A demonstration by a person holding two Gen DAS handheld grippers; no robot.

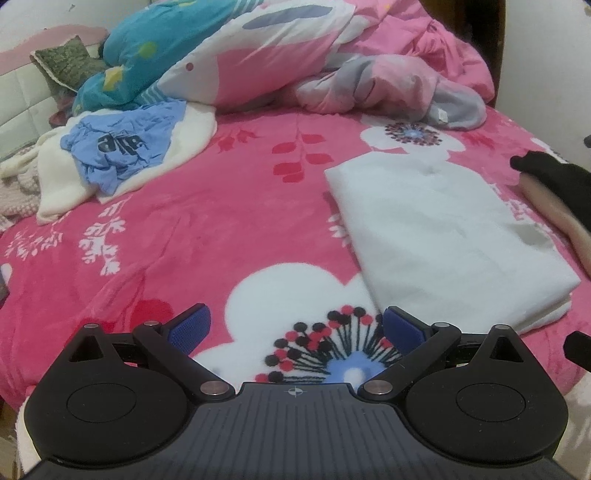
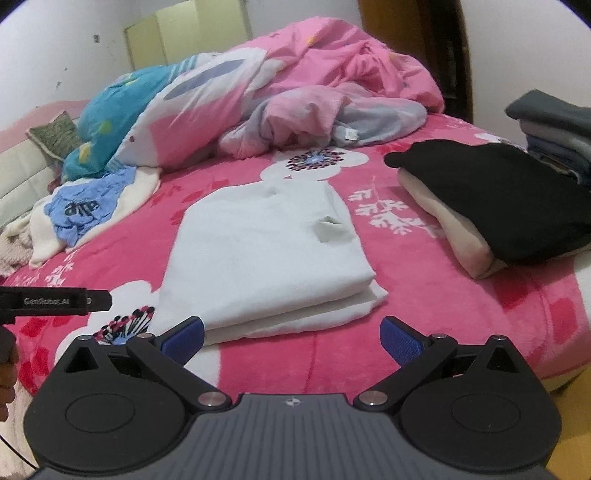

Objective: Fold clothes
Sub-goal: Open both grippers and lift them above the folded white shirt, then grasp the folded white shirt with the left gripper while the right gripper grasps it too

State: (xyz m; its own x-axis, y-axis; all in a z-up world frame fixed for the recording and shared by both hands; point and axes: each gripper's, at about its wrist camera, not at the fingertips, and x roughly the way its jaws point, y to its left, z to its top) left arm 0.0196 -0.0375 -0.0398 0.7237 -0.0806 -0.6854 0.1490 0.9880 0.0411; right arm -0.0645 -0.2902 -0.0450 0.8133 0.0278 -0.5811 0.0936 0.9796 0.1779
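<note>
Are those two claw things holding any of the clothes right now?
No, nothing is held. The left gripper and right gripper are both open and empty, just short of the folded white garment on the bed.

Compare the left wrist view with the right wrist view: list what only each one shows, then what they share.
Only the left wrist view: the open left gripper head-on, above the black-and-red flower print on the blanket.

Only the right wrist view: the open right gripper, a stack of dark grey folded clothes at far right, and the yellow-green wardrobe.

Both: the folded white garment, the crumpled blue shirt, the black garment and the pink floral blanket.
</note>
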